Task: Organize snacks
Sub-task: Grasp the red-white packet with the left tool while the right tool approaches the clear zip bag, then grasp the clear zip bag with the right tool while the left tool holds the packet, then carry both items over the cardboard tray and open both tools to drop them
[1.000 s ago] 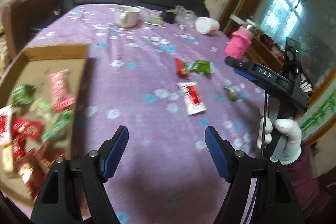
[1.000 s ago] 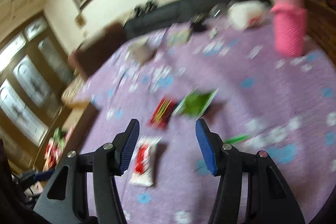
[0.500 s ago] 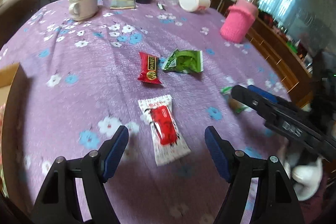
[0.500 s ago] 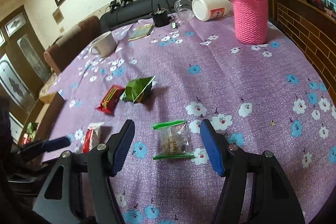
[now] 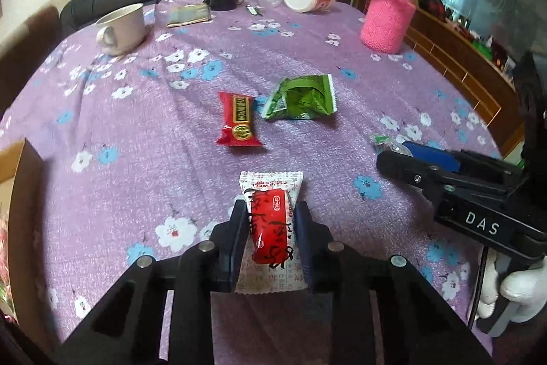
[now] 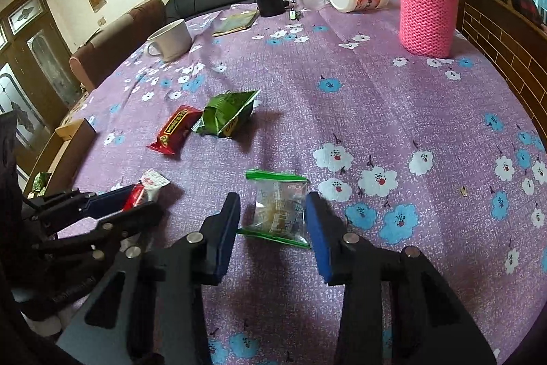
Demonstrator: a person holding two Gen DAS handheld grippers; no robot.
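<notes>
Left gripper (image 5: 270, 221) is clamped on the white-and-red snack packet (image 5: 271, 224), near centre of the purple tablecloth (image 5: 143, 132); pads pinch the long sides around the red bar inside. Light, crinkly film, slippery; the filled middle is the stiff part, so grip there, not the flat sealed ends.

Right gripper (image 6: 273, 221) sits apart, jaws straddling the clear green-edged bag (image 6: 278, 207), near right, not visibly touching it. The bag looks soft, contents probably brittle: close gently across the bulge.

Remaining: red bar (image 5: 238, 120) and green pouch (image 5: 302, 98), side by side mid-table, further out. The pouch looks puffy and crumpled, likely to slide; take a crimped edge.
</notes>
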